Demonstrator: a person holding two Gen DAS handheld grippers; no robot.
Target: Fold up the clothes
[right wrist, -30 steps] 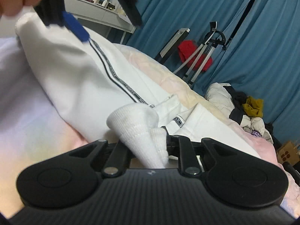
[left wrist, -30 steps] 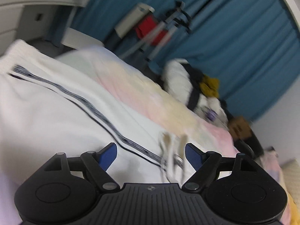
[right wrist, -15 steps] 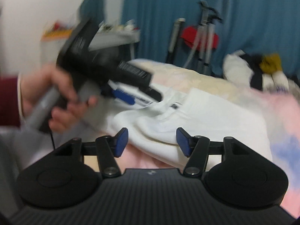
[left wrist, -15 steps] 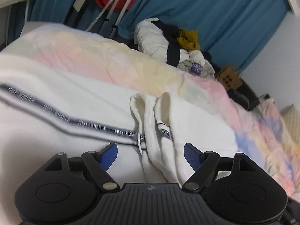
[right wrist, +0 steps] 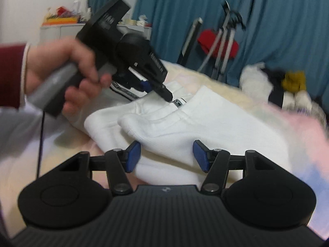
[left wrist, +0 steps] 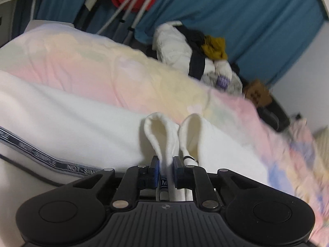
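Garment: white knit trousers with a dark lettered side stripe [left wrist: 61,123], lying folded on the bed just ahead of both tongs, with the ribbed cuffs [right wrist: 144,123] toward the right tongs.
Stripe: dark band with pale lettering [left wrist: 39,160], running to the left of the left tongs across the white cloth.
Loops: two upright cream-white folds of the cloth [left wrist: 162,131], standing directly in front of the left tongs; the left one runs down between the blue pads.
Left tongs [left wrist: 166,169]: closing, the blue pads already pressing on a thin pinch of the white trousers, with a small dark label visible in the gap.
Left hand [right wrist: 67,72]: wrapped around the grey handle of the left tongs, a dark red sleeve with a white edge [right wrist: 12,76] at the wrist; seen up and to the left of the right tongs.
Right tongs [right wrist: 166,156]: pads apart, nothing clamped; the folded edge of the trousers lies beyond and between the pads without either pad pressing on it.
Bed: pastel pink, yellow and blue bedcover [left wrist: 123,78] under the trousers, spreading beyond and to the right of both tongs.
Beyond the bed: a heap of white, black and mustard clothes [left wrist: 197,51], a metal stand with a red cloth [right wrist: 218,41], and blue curtains [left wrist: 246,20] behind.
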